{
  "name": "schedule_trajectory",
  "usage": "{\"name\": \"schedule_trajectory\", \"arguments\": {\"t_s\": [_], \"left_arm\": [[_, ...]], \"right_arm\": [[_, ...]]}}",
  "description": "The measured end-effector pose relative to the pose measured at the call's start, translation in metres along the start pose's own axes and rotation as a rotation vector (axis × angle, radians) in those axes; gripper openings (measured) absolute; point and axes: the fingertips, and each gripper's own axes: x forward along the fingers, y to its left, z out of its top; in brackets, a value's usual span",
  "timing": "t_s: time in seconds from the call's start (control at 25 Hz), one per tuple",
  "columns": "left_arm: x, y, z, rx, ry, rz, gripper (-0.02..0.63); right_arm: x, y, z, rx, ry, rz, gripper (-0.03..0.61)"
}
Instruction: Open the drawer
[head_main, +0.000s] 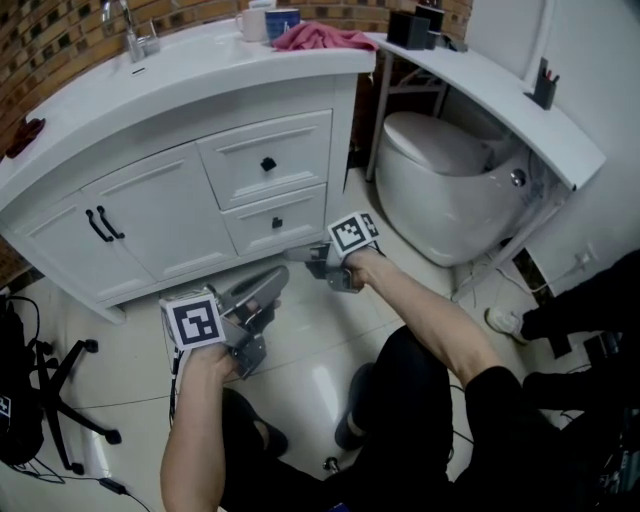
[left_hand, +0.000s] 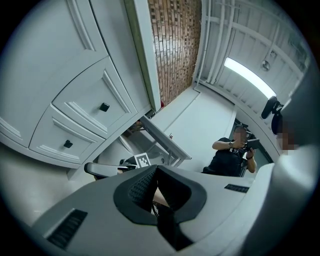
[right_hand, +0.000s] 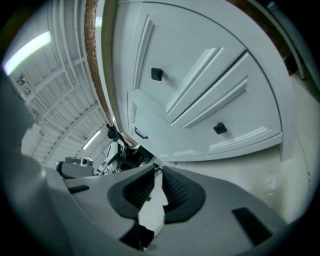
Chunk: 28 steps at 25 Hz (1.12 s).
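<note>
The white vanity (head_main: 190, 75) has two shut drawers, one above the other. The upper drawer (head_main: 290, 145) and the lower drawer (head_main: 250, 228) each carry a small black knob. My right gripper (head_main: 296, 255) hovers low over the floor just in front of the lower drawer, apart from its knob (head_main: 277, 222). In the right gripper view that knob (right_hand: 219, 128) lies ahead to the right, and the right gripper (right_hand: 157, 184) shows a narrow slit between its pads with nothing in it. My left gripper (head_main: 274, 280) hangs further back and to the left, pads together and empty.
Left of the drawers are cabinet doors with black handles (head_main: 100, 225). A white toilet (head_main: 450, 180) stands to the right under a curved shelf (head_main: 520, 100). A black chair base (head_main: 60, 390) is at the left. A seated person (left_hand: 234, 152) shows in the left gripper view.
</note>
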Motion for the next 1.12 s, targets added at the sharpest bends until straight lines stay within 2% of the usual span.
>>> {"name": "schedule_trajectory", "arguments": {"t_s": [0.28,0.52,0.84,1.0,1.12], "left_arm": [[-0.006,0.006,0.004,-0.004,-0.002,0.010,-0.009],[-0.010,0.014,0.006,-0.037,-0.010,0.005,-0.009],[-0.005,0.014,0.005,-0.082,-0.019,-0.022,-0.009],[-0.001,0.016,0.004,-0.093,-0.018,-0.026,-0.009],[0.002,0.015,0.006,-0.081,-0.016,-0.029,-0.009]], "right_arm": [[0.007,-0.043,0.021,0.033,-0.030,-0.079,0.080],[0.016,-0.073,0.040,0.046,-0.078,-0.127,0.098],[0.020,-0.108,0.057,0.166,-0.148,-0.125,0.114],[0.023,-0.122,0.061,0.197,-0.169,-0.127,0.115],[0.029,-0.128,0.066,0.212,-0.177,-0.125,0.143]]}}
